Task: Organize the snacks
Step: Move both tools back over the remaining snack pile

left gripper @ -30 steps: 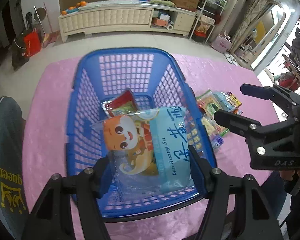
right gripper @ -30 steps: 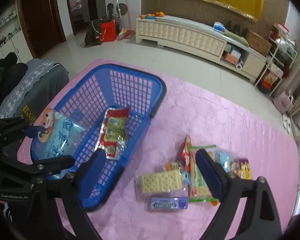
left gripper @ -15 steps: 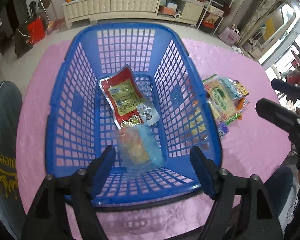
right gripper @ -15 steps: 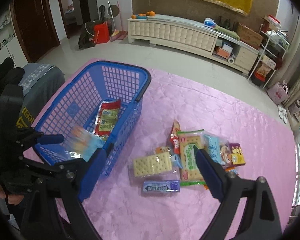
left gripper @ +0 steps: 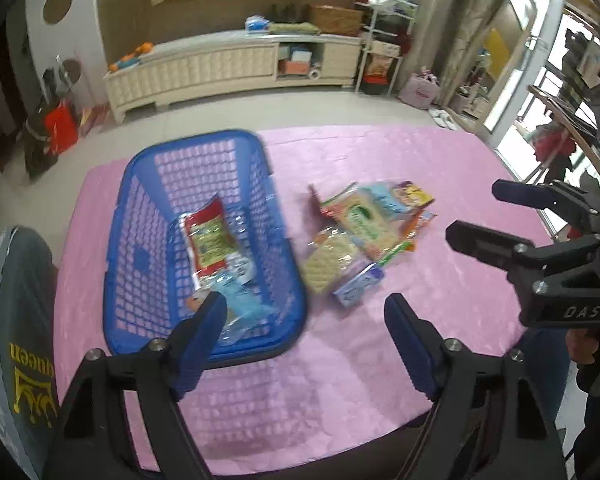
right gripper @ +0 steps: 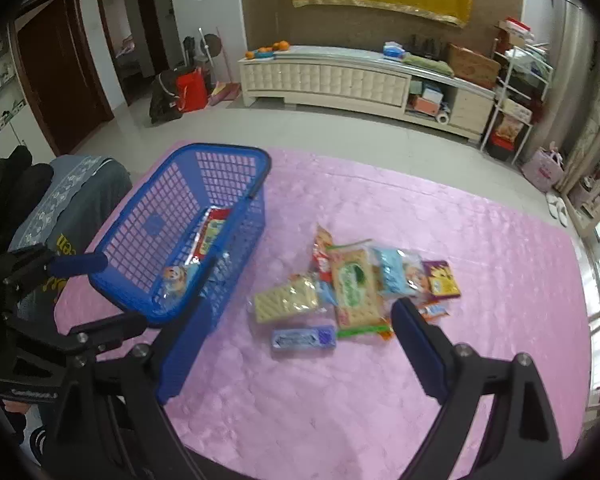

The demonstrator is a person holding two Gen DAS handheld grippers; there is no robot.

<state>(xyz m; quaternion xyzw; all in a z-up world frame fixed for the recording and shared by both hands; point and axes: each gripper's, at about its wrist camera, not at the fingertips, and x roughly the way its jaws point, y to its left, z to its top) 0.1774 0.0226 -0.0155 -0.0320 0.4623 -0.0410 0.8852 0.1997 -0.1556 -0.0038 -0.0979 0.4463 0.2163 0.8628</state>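
Two packets in the basket, the rest waiting on the cloth

The left gripper (left gripper: 304, 308), jaws just widened and empty, hung over the blue basket's (left gripper: 204, 350) near rim, judged clear of the light-blue packet (left gripper: 240, 296) inside. The right gripper (right gripper: 296, 320) stood open over the snack pile (right gripper: 352, 284) right of the basket, bare pink tablecloth (right gripper: 480, 240) all round.

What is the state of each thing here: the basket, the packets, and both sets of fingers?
Blue basket: upright on the pink tablecloth, holds two packets.
Light blue packet: lying in the basket's near end, released.
Red packet: lying flat in the basket.
Snack pile: on the cloth beside the basket.
Left gripper: fingers just opened, empty.
Right gripper: fingers open, empty.
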